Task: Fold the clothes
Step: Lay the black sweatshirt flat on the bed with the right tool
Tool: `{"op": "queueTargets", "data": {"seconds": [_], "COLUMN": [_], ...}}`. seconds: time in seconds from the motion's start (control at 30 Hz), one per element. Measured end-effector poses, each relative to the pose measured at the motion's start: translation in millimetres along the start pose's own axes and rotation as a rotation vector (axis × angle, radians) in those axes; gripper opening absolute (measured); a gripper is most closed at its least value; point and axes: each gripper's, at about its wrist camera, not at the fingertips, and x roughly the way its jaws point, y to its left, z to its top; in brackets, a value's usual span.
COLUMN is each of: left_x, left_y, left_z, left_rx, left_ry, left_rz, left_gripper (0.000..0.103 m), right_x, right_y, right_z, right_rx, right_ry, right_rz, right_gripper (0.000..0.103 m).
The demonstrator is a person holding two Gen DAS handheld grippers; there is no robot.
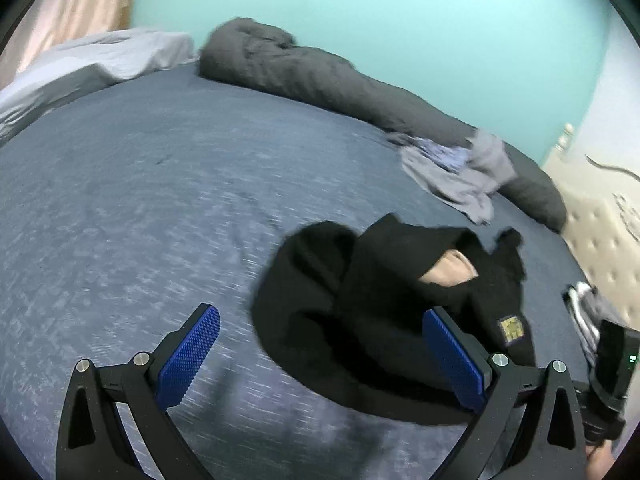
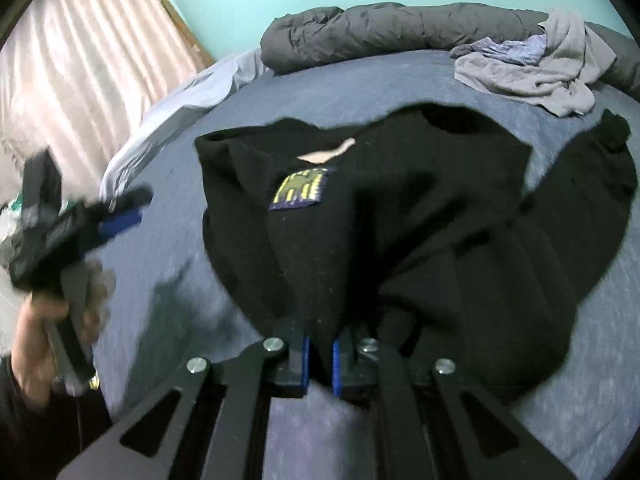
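Note:
A black sweater with a yellow and blue patch lies bunched on the blue bed sheet. My right gripper is shut on the sweater's near edge, with cloth pinched between its blue pads. In the left wrist view the sweater lies right of centre. My left gripper is open and empty, just left of the sweater, with its right finger over the cloth's edge. The left gripper also shows in the right wrist view, held in a hand.
A rolled dark grey duvet lies along the far edge of the bed by the teal wall. A pile of grey and lilac clothes lies beside it. Pale pillows lie at the far left. A tufted beige headboard stands at right.

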Motion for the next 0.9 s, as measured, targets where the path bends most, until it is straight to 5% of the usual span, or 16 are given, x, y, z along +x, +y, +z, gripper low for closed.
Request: {"op": "queueTargets", "data": {"seconds": [0.3, 0.4, 0.67, 0.9], "left_x": [12.3, 24.6, 35.0, 43.3], "left_y": [-40.8, -38.6, -29.7, -39.1], "left_z": [-9.8, -16.7, -27.1, -27.0], "left_rx": [0.164, 0.189, 0.165, 0.169], "left_ry": [0.106, 0.153, 0.2, 0.196], "left_rz": [0.031, 0.063, 0.038, 0.011], "left_gripper": [0.103, 0.103, 0.102, 0.087], "right_x": [-20.8, -38.5, -96.2, -110.0], "right_y": [-15.6, -17.0, -25.9, -44.2], "right_z": [-24.2, -21.7, -31.7, -58.5], "right_rx": [0.052, 0.086, 0.115, 0.175], "right_ry": [0.054, 0.018, -0.081, -0.158], "right_rz": [-0.058, -0.059, -0.054, -0.103], "right_gripper": [0.012, 0.031, 0.04, 0.05]}}
